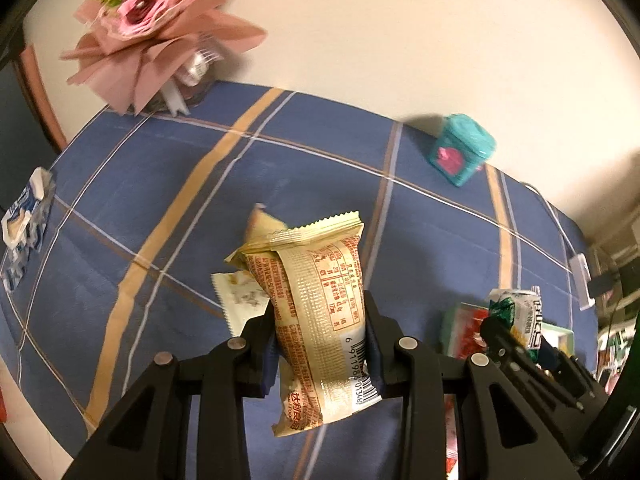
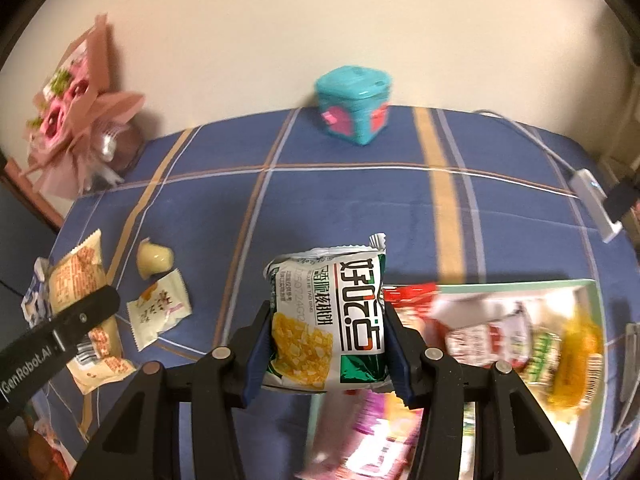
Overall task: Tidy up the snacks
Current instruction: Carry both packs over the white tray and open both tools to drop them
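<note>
Over the near-right tray (image 2: pixel 596 292) | right tool (image 2: pixel 326 344) clamped on green pack (image 2: pixel 340 312), long axis upright, tray just right and below | left tool (image 1: pixel 320 344) clamped on beige pack (image 1: pixel 320 320), left of tray, farther | judged: right drops first.

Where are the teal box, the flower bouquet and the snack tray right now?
teal box (image 2: pixel 354 104): right wrist view, front corner below the lid.
flower bouquet (image 1: pixel 148 20): left wrist view, pink blooms.
snack tray (image 2: pixel 596 308): right wrist view, pale green right rim.
</note>
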The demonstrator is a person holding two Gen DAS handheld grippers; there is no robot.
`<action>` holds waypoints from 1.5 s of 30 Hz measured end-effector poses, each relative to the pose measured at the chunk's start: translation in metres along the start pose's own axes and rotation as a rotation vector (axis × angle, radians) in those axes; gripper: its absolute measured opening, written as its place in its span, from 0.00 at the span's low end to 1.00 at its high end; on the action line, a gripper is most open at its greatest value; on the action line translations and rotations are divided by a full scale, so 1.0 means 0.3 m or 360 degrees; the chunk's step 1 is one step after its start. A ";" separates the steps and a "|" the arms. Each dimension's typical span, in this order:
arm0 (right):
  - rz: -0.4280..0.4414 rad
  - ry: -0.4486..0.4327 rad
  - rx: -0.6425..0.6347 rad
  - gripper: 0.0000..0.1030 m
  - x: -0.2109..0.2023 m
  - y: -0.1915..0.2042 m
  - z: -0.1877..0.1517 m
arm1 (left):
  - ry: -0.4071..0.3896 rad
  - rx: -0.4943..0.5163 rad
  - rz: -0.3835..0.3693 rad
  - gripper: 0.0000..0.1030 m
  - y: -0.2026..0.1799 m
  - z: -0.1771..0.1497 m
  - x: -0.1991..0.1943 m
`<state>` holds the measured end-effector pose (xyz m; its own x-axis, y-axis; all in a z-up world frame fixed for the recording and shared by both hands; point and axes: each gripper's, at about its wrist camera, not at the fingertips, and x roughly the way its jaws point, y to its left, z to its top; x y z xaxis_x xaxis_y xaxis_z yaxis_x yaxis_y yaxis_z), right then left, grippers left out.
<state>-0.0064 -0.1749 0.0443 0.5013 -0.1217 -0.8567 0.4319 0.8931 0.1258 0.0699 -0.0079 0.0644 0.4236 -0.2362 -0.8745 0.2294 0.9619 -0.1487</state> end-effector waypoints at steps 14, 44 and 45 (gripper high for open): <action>-0.0073 -0.0041 0.0103 0.52 -0.120 -0.173 -0.039 | -0.0030 0.0313 -0.0050 0.36 -0.267 -0.114 -0.059; -0.0165 0.0057 0.0320 0.52 -0.151 -0.507 -0.152 | 0.0099 0.0707 -0.0169 0.36 -0.620 -0.318 0.003; -0.0161 0.0072 0.0320 0.52 -0.138 -0.508 -0.156 | 0.0106 0.0720 -0.0159 0.36 -0.625 -0.325 0.012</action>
<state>-0.1281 -0.2857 0.0373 0.4158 -0.1825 -0.8910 0.6212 0.7725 0.1316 -0.0570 -0.1756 0.0441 0.3261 -0.3008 -0.8962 0.6316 0.7747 -0.0302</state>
